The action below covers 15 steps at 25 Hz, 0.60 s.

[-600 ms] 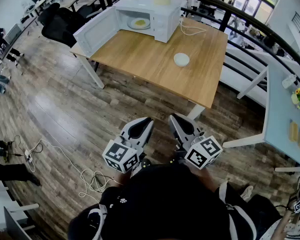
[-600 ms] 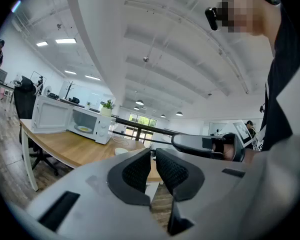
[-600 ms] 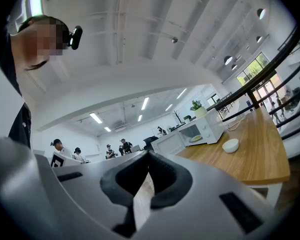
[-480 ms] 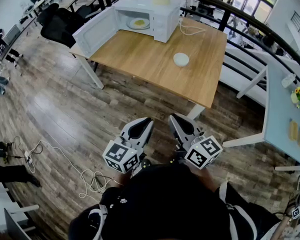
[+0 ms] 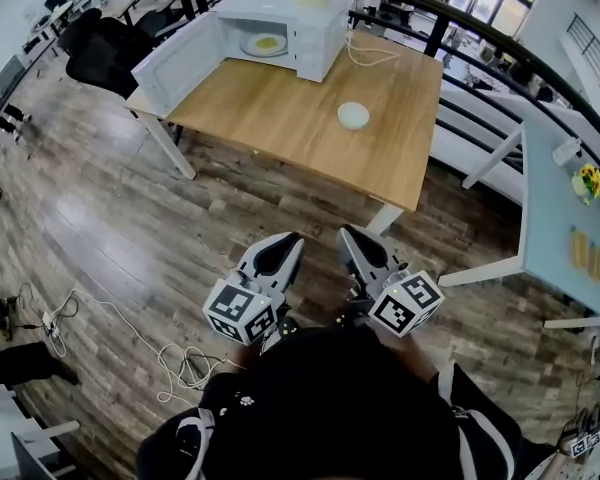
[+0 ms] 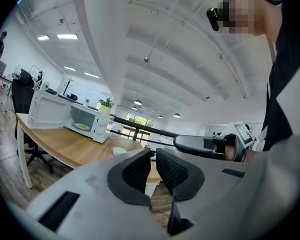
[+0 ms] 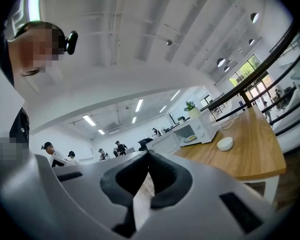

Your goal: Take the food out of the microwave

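left gripper (image 5: 291, 239) and right gripper (image 5: 346, 234) are closed, empty; food (image 5: 266, 43) sits inside the open microwave (image 5: 280, 6) at the table's (image 5: 280, 108) far corner.

Table (image 5: 280, 118) with microwave (image 5: 325, 43) sits slightly higher, further left in head view.

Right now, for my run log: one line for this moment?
white microwave: door open | yellow food on white plate: inside | left gripper: shut, empty | right gripper: shut, empty | both short of wooden table
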Each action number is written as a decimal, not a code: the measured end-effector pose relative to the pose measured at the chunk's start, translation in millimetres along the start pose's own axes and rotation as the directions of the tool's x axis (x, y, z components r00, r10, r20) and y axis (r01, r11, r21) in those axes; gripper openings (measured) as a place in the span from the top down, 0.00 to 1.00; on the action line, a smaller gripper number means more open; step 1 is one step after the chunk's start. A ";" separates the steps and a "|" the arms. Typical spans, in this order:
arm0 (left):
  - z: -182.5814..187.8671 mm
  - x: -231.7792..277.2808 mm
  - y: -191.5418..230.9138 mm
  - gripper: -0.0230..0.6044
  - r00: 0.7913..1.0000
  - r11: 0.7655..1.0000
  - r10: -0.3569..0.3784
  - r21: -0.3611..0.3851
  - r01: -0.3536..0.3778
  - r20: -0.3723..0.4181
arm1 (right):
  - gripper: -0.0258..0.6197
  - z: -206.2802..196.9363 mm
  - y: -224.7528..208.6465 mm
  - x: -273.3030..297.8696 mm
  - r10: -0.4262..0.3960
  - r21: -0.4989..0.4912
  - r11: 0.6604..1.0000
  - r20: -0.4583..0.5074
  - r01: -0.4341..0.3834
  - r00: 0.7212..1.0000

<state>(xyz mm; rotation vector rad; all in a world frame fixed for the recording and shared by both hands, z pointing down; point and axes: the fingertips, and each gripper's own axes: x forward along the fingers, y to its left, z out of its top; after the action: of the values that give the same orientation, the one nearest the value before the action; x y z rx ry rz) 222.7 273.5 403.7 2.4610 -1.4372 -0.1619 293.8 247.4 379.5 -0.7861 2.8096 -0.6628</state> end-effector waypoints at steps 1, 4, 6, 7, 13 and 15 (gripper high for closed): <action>0.0 0.6 0.9 0.90 1.000 1.000 -0.006 -0.001 0.006 0.000 | 0.96 0.1 -1.0 0.0 -0.008 0.004 1.000 0.004 0.008 1.000; 1.7 2.8 3.6 0.90 1.000 1.000 -0.027 -0.006 0.027 -0.001 | 0.96 1.4 -2.4 0.9 -0.032 0.003 0.999 0.008 0.032 0.999; 2.5 3.2 5.8 0.90 0.999 0.999 -0.040 -0.009 0.040 0.000 | 0.96 0.6 -2.5 1.8 -0.046 0.004 0.999 0.011 0.046 0.999; 2.6 2.6 7.1 0.90 0.999 0.999 -0.045 -0.010 0.045 0.001 | 0.96 -0.6 -2.4 2.5 -0.053 0.004 0.999 0.011 0.052 0.999; 2.2 -10.5 16.6 0.90 0.998 0.998 -0.061 -0.017 0.061 0.014 | 0.96 -8.4 0.8 6.4 -0.094 0.001 0.996 0.007 0.094 0.996; 3.9 -15.7 23.1 0.90 0.998 0.998 -0.059 -0.022 0.060 0.017 | 0.96 -10.4 4.8 12.1 -0.096 0.001 0.995 0.007 0.096 0.995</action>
<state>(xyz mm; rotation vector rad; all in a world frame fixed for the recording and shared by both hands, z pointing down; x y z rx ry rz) 194.6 275.6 406.2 2.4914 -1.3618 -0.2095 278.6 248.5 386.3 -0.9264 2.7802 -0.6735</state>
